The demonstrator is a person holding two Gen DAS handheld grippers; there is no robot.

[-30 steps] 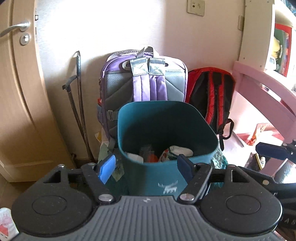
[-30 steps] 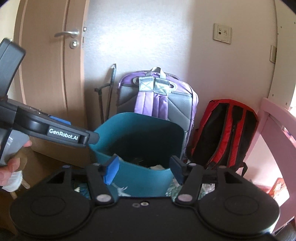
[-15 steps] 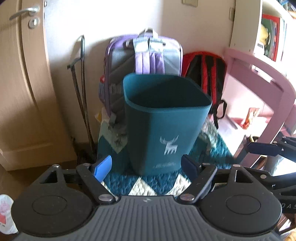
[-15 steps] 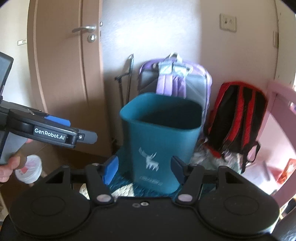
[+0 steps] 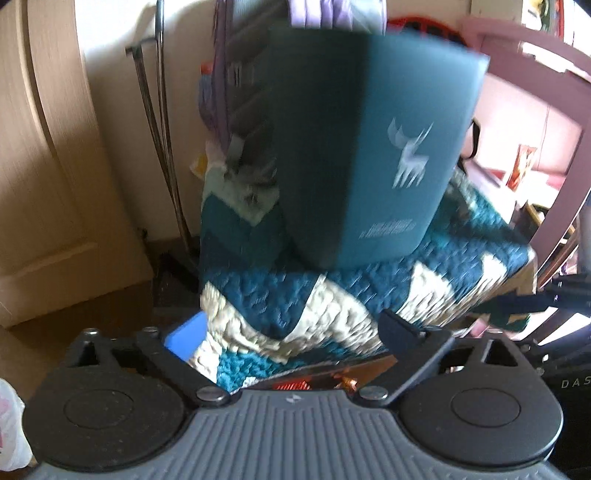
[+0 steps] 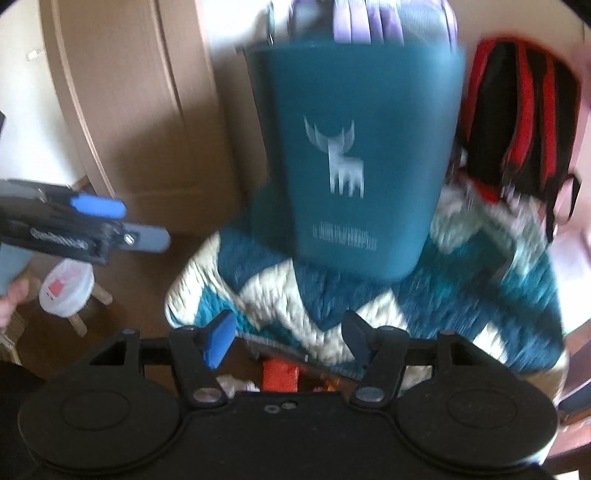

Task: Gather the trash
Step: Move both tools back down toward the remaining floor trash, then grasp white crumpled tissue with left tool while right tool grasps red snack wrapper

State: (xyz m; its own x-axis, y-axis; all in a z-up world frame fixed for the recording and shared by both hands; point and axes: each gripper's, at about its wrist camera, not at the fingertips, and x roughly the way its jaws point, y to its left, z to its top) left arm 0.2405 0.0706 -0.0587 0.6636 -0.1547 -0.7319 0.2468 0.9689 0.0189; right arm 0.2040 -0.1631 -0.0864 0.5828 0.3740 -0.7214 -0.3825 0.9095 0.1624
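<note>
A teal trash bin (image 5: 369, 147) with a white deer logo stands on a blue-and-white quilted cover (image 5: 295, 295); it also shows in the right wrist view (image 6: 354, 158). Its inside is hidden from this low angle. My left gripper (image 5: 291, 332) is open and empty, low in front of the quilt. My right gripper (image 6: 291, 336) is open and empty, also below the bin. An orange-red item (image 6: 280, 373) lies low between the right fingers, with white crumpled bits (image 6: 236, 382) beside it. The left gripper also shows at the left of the right wrist view (image 6: 122, 225).
A wooden door (image 5: 40, 147) is at the left. A purple backpack (image 6: 373, 18) and a red-black backpack (image 6: 517, 110) lean on the wall behind the bin. A pink desk frame (image 5: 535, 55) is on the right. A small white-topped stool (image 6: 66, 288) stands at left.
Both grippers have dropped lower and closer: the bin now looms above, its inside out of sight, and the quilt fills the foreground. Both views are motion-blurred.
</note>
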